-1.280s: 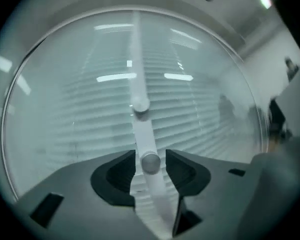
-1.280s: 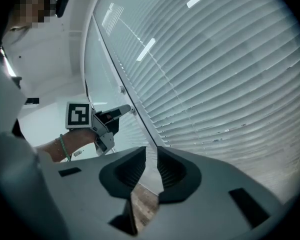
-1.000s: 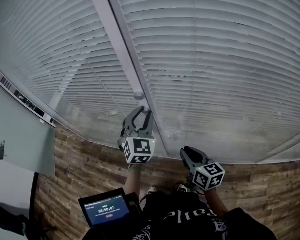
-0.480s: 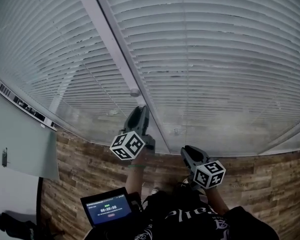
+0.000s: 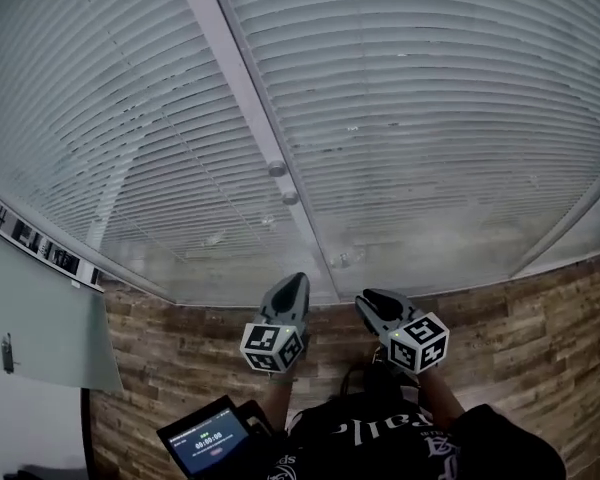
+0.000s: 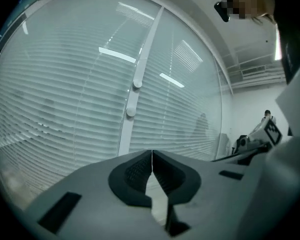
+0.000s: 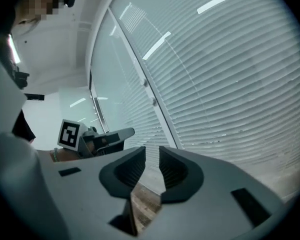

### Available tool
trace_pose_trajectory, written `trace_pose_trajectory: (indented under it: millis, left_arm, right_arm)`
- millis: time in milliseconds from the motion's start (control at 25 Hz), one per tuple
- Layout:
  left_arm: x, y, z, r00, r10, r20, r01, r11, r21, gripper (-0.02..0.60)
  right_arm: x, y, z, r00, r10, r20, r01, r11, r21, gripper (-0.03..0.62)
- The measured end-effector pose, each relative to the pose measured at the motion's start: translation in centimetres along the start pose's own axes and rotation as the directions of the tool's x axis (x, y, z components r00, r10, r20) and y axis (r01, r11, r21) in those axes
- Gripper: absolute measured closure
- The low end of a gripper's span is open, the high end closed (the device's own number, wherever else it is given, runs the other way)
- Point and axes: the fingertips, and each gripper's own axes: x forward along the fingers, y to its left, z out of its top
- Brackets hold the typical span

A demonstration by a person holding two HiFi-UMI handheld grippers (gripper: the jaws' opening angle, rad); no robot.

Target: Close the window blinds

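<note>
White slatted blinds fill two glazed panels split by a white mullion. The mullion carries two round knobs, the upper one above the lower one; the left gripper view shows the same upper knob. My left gripper hangs below the window's bottom edge, clear of the knobs. Its jaws are shut, tip to tip, with nothing between them. Beside it on the right, my right gripper also points at the window; a narrow empty gap shows between its jaws.
Wood-pattern floor runs under the window. A tablet with a lit screen sits at the lower left by the person's dark shirt. A pale panel stands at the left.
My left gripper was open at the mullion just under the knobs; it has rolled, dropped back below the window's edge, and its jaws have shut empty. The right gripper shifted slightly left.
</note>
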Motion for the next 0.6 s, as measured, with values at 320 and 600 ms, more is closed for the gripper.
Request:
trace_pose_trajectory:
  millis: [320, 600]
  left_arm:
    - [-15.1, 0.7, -3.6, 0.998, -0.061, -0.011, 0.060, 0.996, -0.063, 0.577]
    - [-24.3, -0.1, -7.1, 0.991, -0.122, -0.052, 0.114, 0.985, -0.130, 0.577]
  right_arm:
    - [-1.7, 12.2, -5.2, 0.996, -0.055, 0.064, 0.055, 0.998, 0.005, 0.511]
    - [-5.4, 20.7, -11.4, 0.989, -0.145, 0.030, 0.144, 0.989, 0.024, 0.511]
